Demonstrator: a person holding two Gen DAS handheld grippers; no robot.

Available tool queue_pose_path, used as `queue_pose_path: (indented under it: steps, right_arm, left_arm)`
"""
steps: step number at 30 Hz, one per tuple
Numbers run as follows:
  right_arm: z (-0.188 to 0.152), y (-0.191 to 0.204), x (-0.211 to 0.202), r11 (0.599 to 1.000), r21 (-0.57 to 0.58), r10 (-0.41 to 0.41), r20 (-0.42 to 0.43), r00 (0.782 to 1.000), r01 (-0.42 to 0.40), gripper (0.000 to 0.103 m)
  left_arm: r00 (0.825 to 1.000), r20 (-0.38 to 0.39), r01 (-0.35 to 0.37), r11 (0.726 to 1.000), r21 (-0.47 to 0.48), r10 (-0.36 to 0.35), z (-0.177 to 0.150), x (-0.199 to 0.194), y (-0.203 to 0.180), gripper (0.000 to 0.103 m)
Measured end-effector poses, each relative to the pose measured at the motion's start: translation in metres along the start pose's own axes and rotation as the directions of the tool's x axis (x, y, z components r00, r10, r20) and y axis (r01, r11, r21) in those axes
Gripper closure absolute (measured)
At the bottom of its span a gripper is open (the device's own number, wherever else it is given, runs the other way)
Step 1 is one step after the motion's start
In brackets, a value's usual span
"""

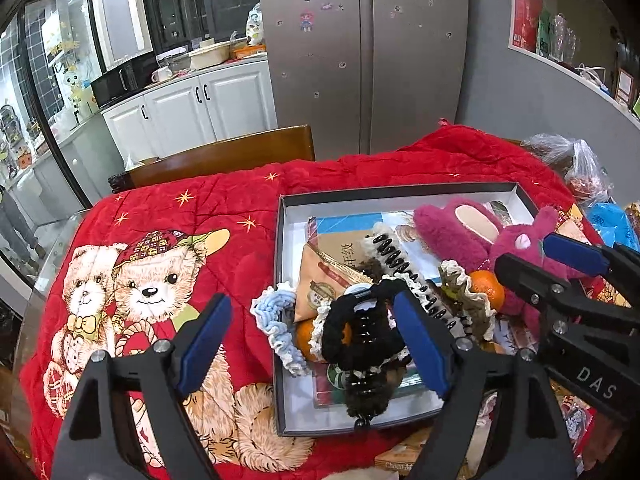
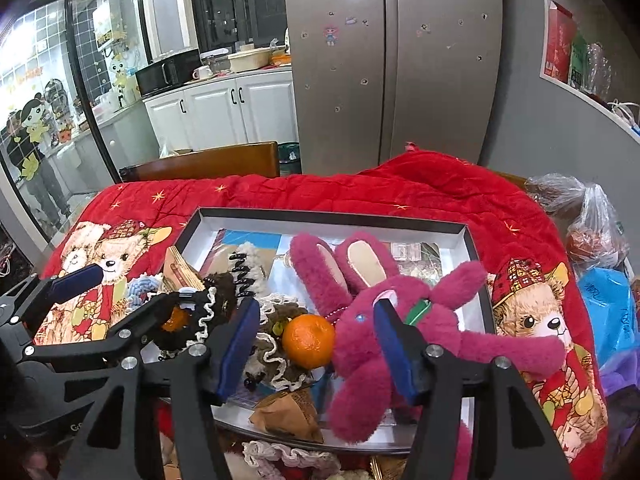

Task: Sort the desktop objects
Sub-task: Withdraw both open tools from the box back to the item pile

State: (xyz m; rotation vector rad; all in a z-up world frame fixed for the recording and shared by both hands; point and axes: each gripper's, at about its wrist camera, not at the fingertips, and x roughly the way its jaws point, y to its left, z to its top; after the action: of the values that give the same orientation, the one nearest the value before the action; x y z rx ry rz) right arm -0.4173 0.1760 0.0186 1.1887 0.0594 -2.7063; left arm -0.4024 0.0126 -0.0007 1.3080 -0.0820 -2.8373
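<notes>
A shallow grey box (image 1: 396,192) lies on a red bear quilt (image 1: 160,240) and holds several items. My left gripper (image 1: 314,344) stands open over the box's left edge. A black fuzzy hair claw (image 1: 360,332) lies just inside its right finger (image 1: 420,344), on top of a tangerine (image 1: 306,338) and beside a pale blue scrunchie (image 1: 272,312). My right gripper (image 2: 316,348) is open too, with a second tangerine (image 2: 308,340) lying between its fingers, untouched. A magenta plush rabbit (image 2: 400,312) rests against its right finger (image 2: 394,348). Pink slippers (image 2: 320,268) lie behind.
A brown paper packet (image 1: 324,276) and a long black toothed clip (image 1: 400,264) also lie in the box. A wooden chair back (image 1: 224,156) stands beyond the quilt. Plastic bags (image 2: 588,224) and a blue bag (image 2: 612,304) crowd the right side.
</notes>
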Motion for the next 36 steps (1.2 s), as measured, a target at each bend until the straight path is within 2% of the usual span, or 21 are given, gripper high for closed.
queue_pose_path:
  steps: [11, 18, 23, 29, 36]
  right_arm:
    - [-0.001, 0.002, 0.000, 1.000, -0.010, 0.003, -0.003, 1.000, -0.003, 0.042]
    - [0.003, 0.007, -0.017, 1.000, -0.011, -0.016, 0.034, 0.999, 0.017, 0.042]
    - [0.006, 0.012, -0.051, 0.999, -0.002, -0.036, 0.081, 0.996, 0.036, 0.040]
    - [0.000, 0.023, -0.113, 1.000, -0.010, -0.026, 0.183, 0.983, 0.029, 0.022]
    - [-0.022, 0.039, -0.171, 0.999, -0.034, -0.027, 0.247, 0.969, 0.037, 0.022]
  left_arm:
    - [1.000, -0.004, 0.013, 1.000, -0.015, -0.013, 0.000, -0.002, 0.003, 0.019]
    - [0.999, 0.034, 0.026, 0.999, -0.031, -0.025, 0.004, -0.026, 0.006, 0.019]
    - [0.995, 0.092, 0.048, 0.998, -0.043, -0.044, 0.005, -0.063, 0.010, 0.019]
    - [0.987, 0.139, 0.085, 0.996, -0.041, -0.079, -0.009, -0.111, 0.016, 0.019]
    - [0.984, 0.163, 0.067, 0.998, -0.004, -0.065, -0.048, -0.161, 0.020, 0.018]
